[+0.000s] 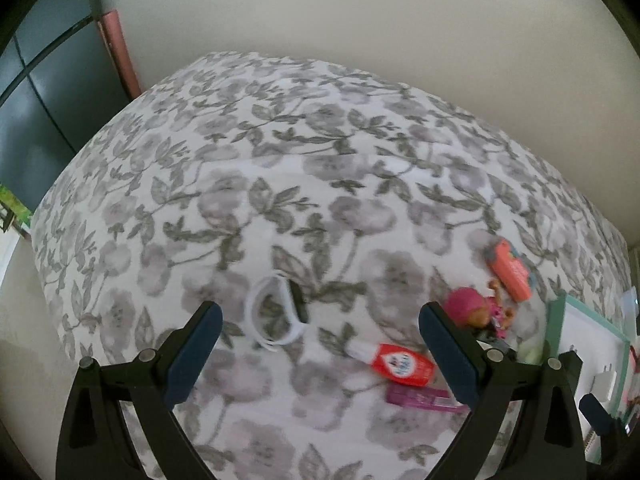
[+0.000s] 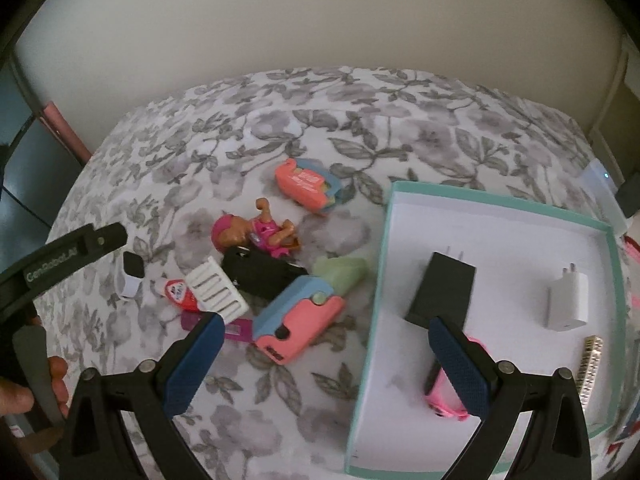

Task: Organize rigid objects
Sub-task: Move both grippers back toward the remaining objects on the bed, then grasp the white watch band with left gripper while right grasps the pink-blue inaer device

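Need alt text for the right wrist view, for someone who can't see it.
Open right gripper hovers over a floral bedspread, between a toy pile and a teal-rimmed box. The box holds a black charger, white charger and pink toy car.

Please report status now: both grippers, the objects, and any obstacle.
Left gripper open, empty. Right gripper open, empty. Black charger, white charger inside teal-rimmed box; pink-haired doll outside. No obstacle.

Home bedroom — floral bedspread (image 1: 280, 168), doll (image 2: 256, 232)
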The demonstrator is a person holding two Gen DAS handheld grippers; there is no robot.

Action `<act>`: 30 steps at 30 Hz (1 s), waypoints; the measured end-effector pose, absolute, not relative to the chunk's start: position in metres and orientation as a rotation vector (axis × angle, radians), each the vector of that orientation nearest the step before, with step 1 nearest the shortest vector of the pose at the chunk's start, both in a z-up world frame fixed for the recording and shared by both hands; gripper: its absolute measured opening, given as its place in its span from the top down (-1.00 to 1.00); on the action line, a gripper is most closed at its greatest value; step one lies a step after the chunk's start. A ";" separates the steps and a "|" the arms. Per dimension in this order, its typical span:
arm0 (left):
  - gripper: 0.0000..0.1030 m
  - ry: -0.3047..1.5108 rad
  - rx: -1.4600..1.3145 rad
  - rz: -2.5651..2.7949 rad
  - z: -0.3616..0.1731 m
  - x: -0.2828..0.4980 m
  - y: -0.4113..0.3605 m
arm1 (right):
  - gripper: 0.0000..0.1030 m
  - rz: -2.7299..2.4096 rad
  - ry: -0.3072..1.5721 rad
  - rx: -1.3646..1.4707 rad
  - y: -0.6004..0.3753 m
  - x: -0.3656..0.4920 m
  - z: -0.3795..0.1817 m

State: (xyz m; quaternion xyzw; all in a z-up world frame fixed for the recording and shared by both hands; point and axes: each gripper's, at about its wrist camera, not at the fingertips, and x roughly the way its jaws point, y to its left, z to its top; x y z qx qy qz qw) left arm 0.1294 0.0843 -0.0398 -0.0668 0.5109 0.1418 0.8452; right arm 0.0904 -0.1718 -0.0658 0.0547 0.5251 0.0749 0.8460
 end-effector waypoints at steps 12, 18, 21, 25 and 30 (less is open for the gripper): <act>-0.92 1.136 -0.302 0.326 -0.064 0.133 0.153 | -0.99 0.149 1.138 0.125 -0.157 0.099 -0.086; -0.92 1.180 -0.310 0.317 -0.083 0.144 0.163 | -0.81 0.133 1.140 0.177 -0.162 0.104 -0.093; -0.91 1.203 -0.299 0.297 -0.092 0.149 0.160 | -0.73 0.121 1.146 0.209 -0.166 0.107 -0.097; -0.91 1.234 -0.286 0.276 -0.106 0.153 0.156 | -0.61 0.098 1.155 0.226 -0.168 0.110 -0.104; -0.83 1.252 -0.304 0.258 -0.117 0.155 0.155 | -0.53 0.068 1.165 0.200 -0.167 0.112 -0.107</act>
